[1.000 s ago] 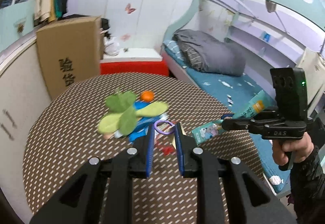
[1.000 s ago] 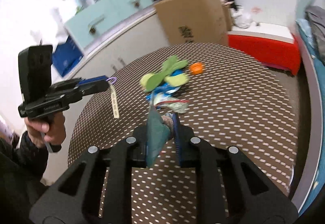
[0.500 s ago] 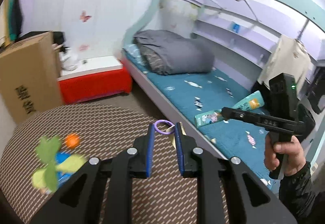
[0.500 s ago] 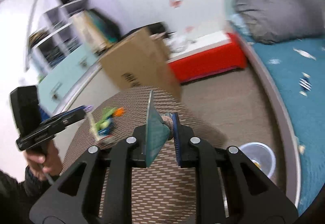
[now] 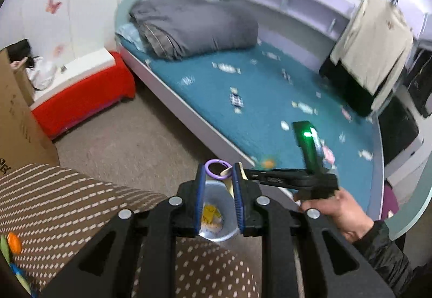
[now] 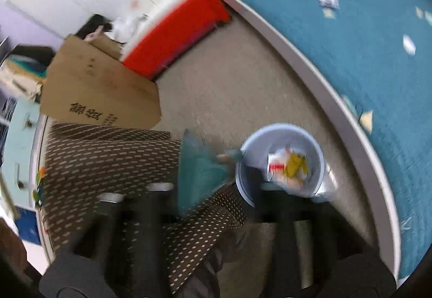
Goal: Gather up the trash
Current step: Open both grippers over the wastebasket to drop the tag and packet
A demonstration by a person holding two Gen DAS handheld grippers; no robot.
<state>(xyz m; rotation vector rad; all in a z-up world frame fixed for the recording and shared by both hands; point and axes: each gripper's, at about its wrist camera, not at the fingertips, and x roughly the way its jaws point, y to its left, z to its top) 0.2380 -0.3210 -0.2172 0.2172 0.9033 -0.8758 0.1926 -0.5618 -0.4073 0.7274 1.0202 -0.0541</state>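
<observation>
Much of the right wrist view is smeared by motion: the right gripper (image 6: 210, 190) fingers are dark blurs whose jaws have just been opening, the blurred teal wrapper (image 6: 198, 171) loose between them beside the pale round plastic bin (image 6: 318, 148). Its far side is cut off. The left gripper (image 5: 219, 176) pinches a purple ring with paper tag (image 5: 217, 168) above that bin

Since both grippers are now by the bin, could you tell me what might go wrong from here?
1. The right gripper has just been opening; the teal wrapper between its jaws hangs beside the pale blue bin, over the dotted table edge, so it may fall outside.
2. The left gripper, shut on the purple ring and tag, sits close to the right one; they could collide.
</observation>
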